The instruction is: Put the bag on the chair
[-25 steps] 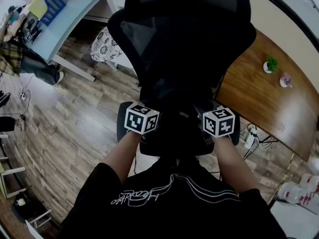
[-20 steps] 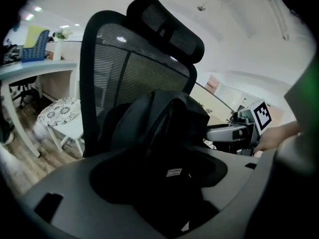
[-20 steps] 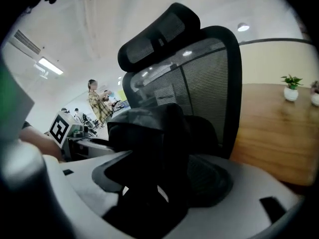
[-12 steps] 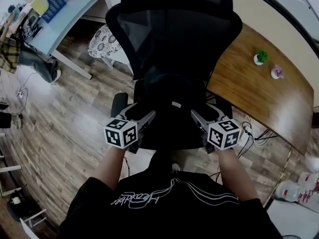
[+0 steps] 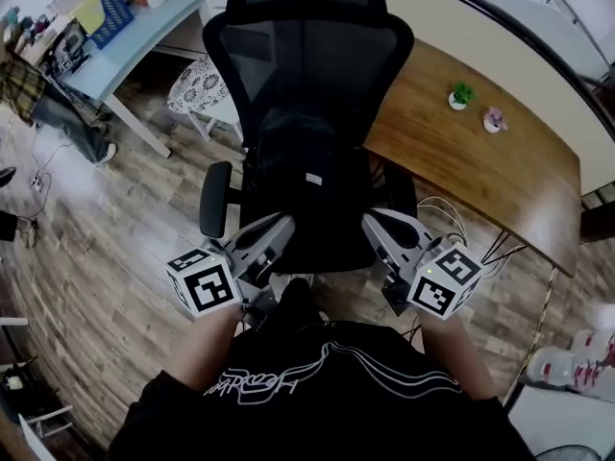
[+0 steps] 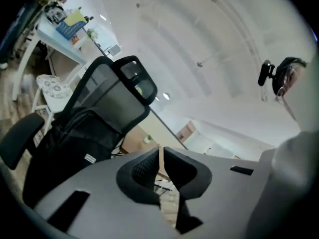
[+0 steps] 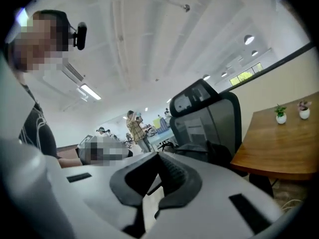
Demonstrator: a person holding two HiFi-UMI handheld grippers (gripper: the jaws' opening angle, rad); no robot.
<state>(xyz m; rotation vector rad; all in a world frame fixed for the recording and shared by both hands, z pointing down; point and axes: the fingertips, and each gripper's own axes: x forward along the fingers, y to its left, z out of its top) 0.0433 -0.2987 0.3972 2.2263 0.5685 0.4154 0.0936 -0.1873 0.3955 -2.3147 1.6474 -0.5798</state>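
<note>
Now: bag (image 5: 309,185) sits on chair (image 5: 309,60); task looks done, nothing left to place.
My L gripper (image 5: 281,225) & R gripper (image 5: 373,223): jaws just closed, both empty, off the bag.

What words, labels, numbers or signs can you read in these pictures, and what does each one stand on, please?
Nothing can be quoted with confidence.
Cursive print on the person's black shirt: upside down, too blurred to read.
White label on the black bag on the chair: too small to read.
Left marker cube and right marker cube: square patterns only, no letters.
</note>
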